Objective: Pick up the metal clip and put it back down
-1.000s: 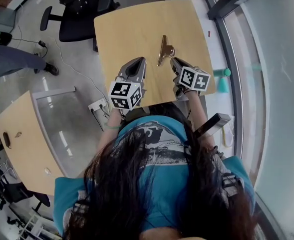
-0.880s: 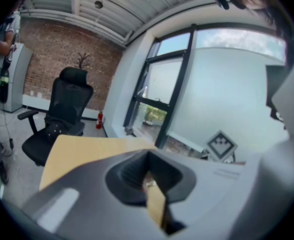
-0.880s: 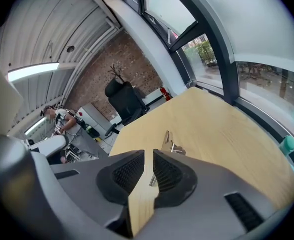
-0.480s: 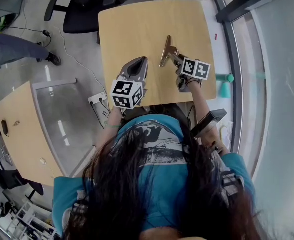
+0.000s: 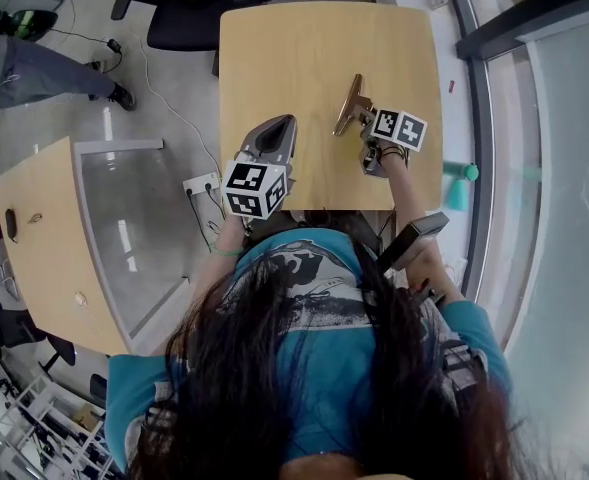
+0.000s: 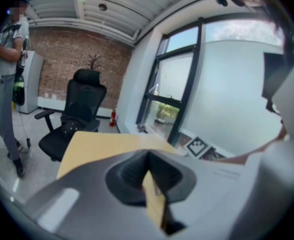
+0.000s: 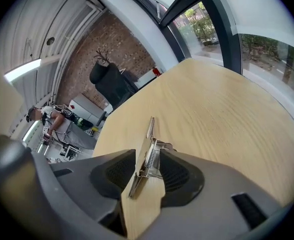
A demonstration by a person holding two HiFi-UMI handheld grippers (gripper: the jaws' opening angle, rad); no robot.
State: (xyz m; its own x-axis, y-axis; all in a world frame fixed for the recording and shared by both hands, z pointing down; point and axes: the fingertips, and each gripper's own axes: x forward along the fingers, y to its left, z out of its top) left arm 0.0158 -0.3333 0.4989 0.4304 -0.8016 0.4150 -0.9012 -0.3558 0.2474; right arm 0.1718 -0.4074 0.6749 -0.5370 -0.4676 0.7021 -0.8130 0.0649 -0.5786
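Nearest to us is the left gripper (image 6: 147, 156), over the near left part of the table (image 5: 274, 48), just inside the near edge. Its marker cube (image 5: 254, 188) overhangs that edge. In the left gripper view we read this claw as clenched. The two dark pads meet at their tips with nothing between them, and only a sliver of table top shows through the slot behind the tips. We cannot tell whether it rests on the wood or hangs just above it.

Next out is the right gripper (image 7: 147, 159), reaching in from the near right corner and tilted down at the surface. This claw is released. Its jaws have just been opening and stand apart, wide enough to straddle the metal clip (image 5: 351, 106). In the right gripper view the clip sits between the pads, with its spring and handle end nearest the camera and its long flat blade running away toward the far edge. The pad on the right of that view lies close against the spring side. The pad on the left appears to stand a little off the blade. We see no clamping, and whether the right pad makes contact is not resolvable.

Clip position: on the table top, in the right half, about midway between the near and far edges, nearer the right edge than the left.

Past the far left corner a black office chair (image 5: 194, 13) stands on the floor. Further left is a person (image 5: 44, 68), standing.
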